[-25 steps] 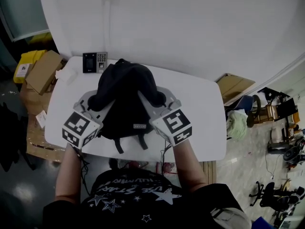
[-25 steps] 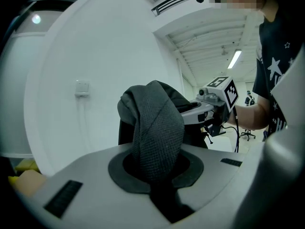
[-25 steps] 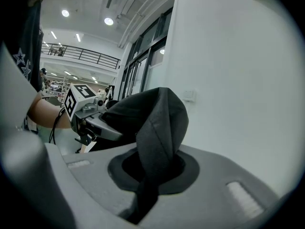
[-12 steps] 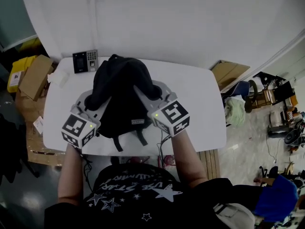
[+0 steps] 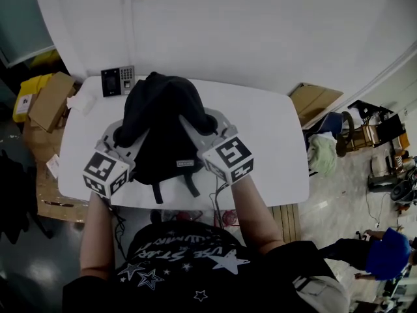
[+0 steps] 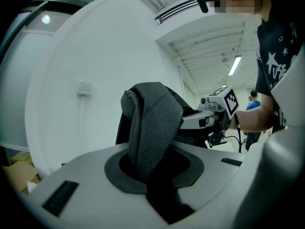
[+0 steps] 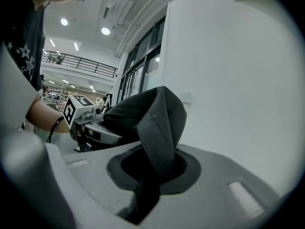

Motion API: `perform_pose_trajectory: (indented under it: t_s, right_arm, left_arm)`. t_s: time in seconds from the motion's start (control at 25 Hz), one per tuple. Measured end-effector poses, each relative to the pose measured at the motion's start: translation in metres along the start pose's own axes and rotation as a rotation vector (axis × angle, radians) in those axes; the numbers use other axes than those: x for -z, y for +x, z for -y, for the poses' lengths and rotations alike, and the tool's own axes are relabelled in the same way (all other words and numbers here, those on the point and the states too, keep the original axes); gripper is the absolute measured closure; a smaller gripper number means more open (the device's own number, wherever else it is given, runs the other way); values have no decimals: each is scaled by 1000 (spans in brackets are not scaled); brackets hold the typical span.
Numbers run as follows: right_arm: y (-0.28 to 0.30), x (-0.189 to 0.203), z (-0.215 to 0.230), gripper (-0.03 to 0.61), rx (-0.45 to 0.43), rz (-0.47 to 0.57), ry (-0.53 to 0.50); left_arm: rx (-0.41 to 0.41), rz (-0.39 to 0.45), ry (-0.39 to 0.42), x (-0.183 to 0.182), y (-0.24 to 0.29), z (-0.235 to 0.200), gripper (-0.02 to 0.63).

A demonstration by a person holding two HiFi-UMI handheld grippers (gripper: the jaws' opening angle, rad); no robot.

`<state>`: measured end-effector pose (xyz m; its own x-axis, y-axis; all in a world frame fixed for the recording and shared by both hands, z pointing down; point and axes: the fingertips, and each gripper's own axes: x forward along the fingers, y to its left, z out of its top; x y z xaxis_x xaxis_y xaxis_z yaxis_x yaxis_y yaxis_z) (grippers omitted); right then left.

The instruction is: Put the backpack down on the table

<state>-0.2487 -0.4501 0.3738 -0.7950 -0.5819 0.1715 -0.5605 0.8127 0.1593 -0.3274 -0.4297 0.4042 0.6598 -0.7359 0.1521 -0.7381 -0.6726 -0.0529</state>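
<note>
The backpack (image 5: pixel 163 126) sits upright over the table's (image 5: pixel 273 149) near left part (I can't tell if its base rests there). The left gripper (image 6: pixel 152 168) clamps the left strap (image 6: pixel 155 128). The right gripper (image 7: pixel 152 173) pinches the right strap (image 7: pixel 159 128), its jaws having just opened slightly.

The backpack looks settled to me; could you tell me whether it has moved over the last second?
No, not noticeably. The backpack keeps its place just right of the keypad device near the table's far left corner.
</note>
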Motion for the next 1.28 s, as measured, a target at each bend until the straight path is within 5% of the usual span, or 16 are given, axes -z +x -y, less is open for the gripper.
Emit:
perform_pose_trajectory:
  t_s: [0.24, 0.36, 0.52, 1.28]
  right_arm:
    - [-4, 12, -6, 424, -9, -64, -39]
    - [-11, 19, -6, 319, 2, -74, -31]
    - [-24, 20, -3, 231, 22, -59, -11]
    - [-135, 38, -26, 223, -88, -23, -18]
  left_arm:
    - [-75, -19, 19, -1, -4, -5, 509]
    - [-137, -44, 24, 2, -10, -8, 378]
    - [-206, -57, 10, 4, -23, -8, 302]
    - [-457, -75, -68, 7, -80, 78, 301]
